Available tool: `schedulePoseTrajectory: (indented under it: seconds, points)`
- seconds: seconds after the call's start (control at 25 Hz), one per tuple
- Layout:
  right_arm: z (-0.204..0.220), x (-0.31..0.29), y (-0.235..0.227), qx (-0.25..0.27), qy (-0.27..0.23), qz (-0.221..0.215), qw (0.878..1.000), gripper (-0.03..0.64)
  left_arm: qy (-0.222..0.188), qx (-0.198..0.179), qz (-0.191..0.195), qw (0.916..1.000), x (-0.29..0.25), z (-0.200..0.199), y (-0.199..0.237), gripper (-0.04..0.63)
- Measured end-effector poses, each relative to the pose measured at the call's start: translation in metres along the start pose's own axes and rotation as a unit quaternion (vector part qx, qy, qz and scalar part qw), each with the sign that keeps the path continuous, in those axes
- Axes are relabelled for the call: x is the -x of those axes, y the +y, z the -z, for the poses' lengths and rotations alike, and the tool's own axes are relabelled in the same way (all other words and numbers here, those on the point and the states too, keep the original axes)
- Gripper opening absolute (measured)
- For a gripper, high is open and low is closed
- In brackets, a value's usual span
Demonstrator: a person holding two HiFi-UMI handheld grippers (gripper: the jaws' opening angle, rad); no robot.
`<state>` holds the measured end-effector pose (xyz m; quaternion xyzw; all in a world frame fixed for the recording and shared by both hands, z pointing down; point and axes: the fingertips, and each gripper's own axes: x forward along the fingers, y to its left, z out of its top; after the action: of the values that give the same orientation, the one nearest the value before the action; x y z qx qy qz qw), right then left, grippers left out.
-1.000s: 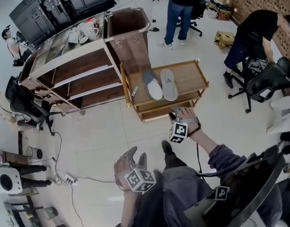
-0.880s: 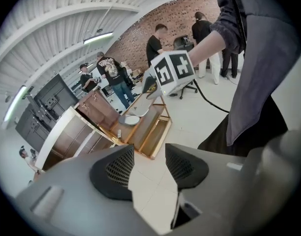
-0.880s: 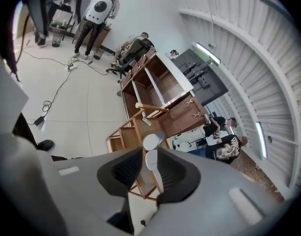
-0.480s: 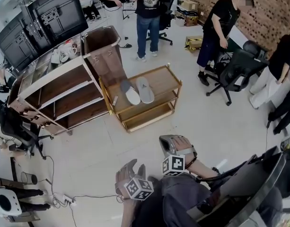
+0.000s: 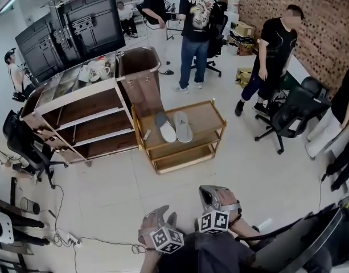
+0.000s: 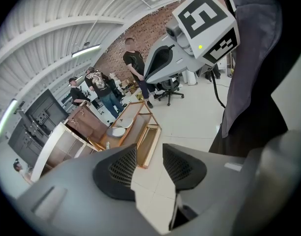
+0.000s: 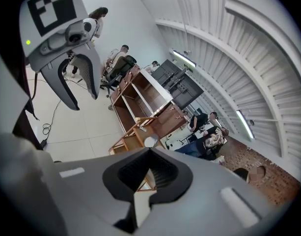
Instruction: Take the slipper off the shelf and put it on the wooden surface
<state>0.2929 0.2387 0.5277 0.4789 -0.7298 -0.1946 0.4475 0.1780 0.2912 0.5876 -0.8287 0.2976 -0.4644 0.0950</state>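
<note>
No words or numbers can be read. The pale print on one standing person's black T-shirt (image 5: 198, 9), far ahead of the jaws, is too small.

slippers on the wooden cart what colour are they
Pale grey slippers, one darker at its far end; the head view shows them best.

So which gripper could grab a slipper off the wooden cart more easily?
Probably the left gripper: its jaws are open, while the right gripper is shut. Both are empty and far from the slippers on the cart, the right slightly nearer.
</note>
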Motion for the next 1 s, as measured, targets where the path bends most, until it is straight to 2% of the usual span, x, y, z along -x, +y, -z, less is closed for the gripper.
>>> schedulePoseTrajectory:
  seconds: [0.4, 1.0]
  points:
    - [-0.002, -0.002, 0.004, 0.023, -0.011, -0.003, 1.0, 0.0, 0.011, 0.02, -0.005, 0.9997, 0.005, 0.009, -0.011, 0.183]
    - [-0.009, 0.007, 0.004, 0.026, -0.012, -0.003, 1.0, 0.0, 0.014, 0.02, -0.002, 0.9997, 0.01, 0.016, -0.017, 0.183]
